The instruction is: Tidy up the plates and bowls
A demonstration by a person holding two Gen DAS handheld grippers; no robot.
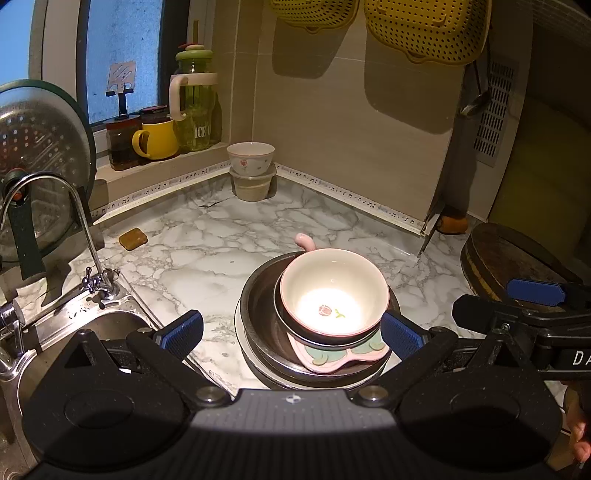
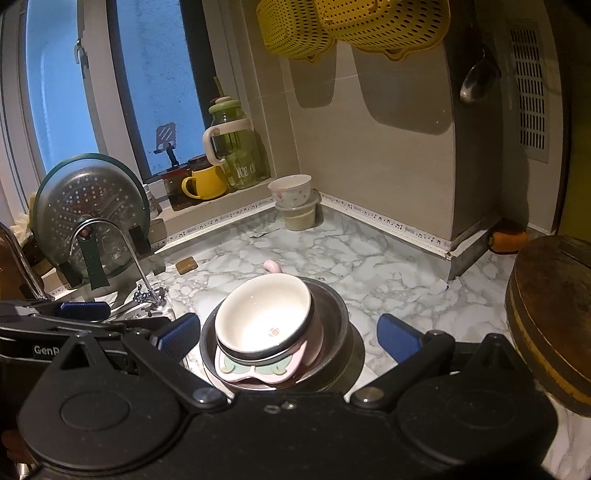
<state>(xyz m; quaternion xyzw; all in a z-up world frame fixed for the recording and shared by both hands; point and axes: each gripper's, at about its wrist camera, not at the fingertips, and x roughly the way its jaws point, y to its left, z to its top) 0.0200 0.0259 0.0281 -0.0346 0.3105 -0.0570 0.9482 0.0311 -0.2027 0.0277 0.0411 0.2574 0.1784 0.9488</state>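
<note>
A stack of dishes stands on the marble counter. On top is a white bowl with a pink rim and a flower print [image 1: 332,295] [image 2: 264,317]. It sits in a small steel bowl, on a pink and green shaped plate [image 1: 332,356] [image 2: 255,371], inside a large steel bowl [image 1: 258,314] [image 2: 334,314] on a white plate. My left gripper [image 1: 291,332] is open and empty, its jaws either side of the stack's near edge. My right gripper [image 2: 288,334] is open and empty, likewise straddling the stack. A second flowered bowl [image 1: 251,157] [image 2: 290,192] rests on a plastic tub in the far corner.
A sink and tap [image 1: 79,218] lie to the left, with a pot lid [image 1: 37,147] behind. Jars, a yellow mug [image 1: 157,138] and a pitcher stand on the window sill. A round wooden board [image 2: 550,314] is at the right. Yellow colanders [image 1: 424,26] hang on the wall.
</note>
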